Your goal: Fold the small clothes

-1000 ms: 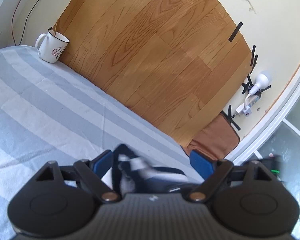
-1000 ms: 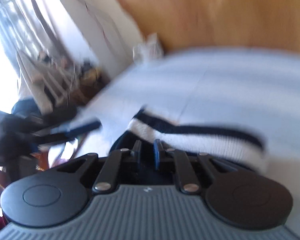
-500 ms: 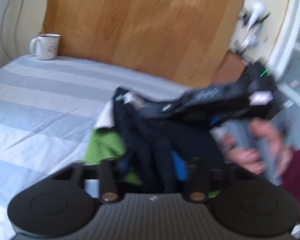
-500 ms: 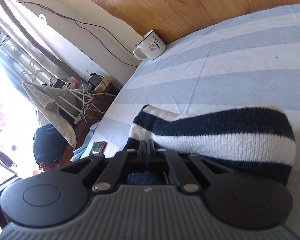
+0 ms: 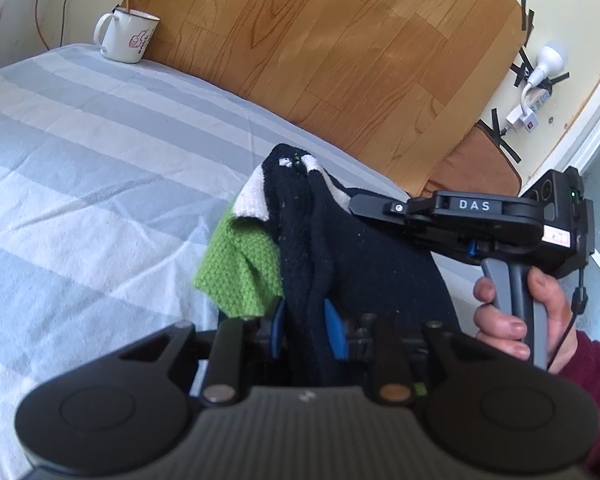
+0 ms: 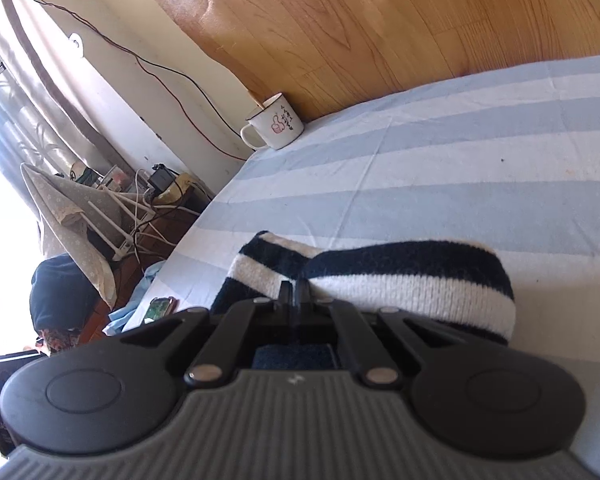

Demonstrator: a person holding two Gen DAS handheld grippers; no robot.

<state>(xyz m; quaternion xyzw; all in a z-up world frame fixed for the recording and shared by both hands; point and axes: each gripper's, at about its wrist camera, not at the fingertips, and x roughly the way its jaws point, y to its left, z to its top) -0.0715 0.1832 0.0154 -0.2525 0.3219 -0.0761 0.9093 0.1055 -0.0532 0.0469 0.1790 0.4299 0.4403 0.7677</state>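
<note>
While we are holding the sock (image 5: 300, 240) up between our two grippers, it is hanging just above the striped sheet (image 5: 80, 160) rather than lying on it. Our left gripper (image 5: 306, 330) is clamping the dark knit between its blue pads (image 5: 334, 334); its jaws have just been closing, and the cloth is pinched in the gap. Our right gripper (image 6: 296, 294) is nipping the sock near its black-and-white striped band, with its jaws nearly together on the fabric and only just easing apart. In the left view we are seeing that same gripper come in from the right, with our right hand (image 5: 516, 312) wrapped round its grey handle.

We are holding the sock at two points so that it stays stretched and does not bunch, which we judge is the setup for doubling one end over the other. The green patch (image 5: 240, 272) is dangling on the left side (whether it is the toe or the heel we cannot tell). The white mug (image 5: 126, 36) is standing far off at the head of the sheet against the wood panel (image 5: 320, 60), well clear of our work, so nothing is crowding the spot where the sock should be laid down.
</note>
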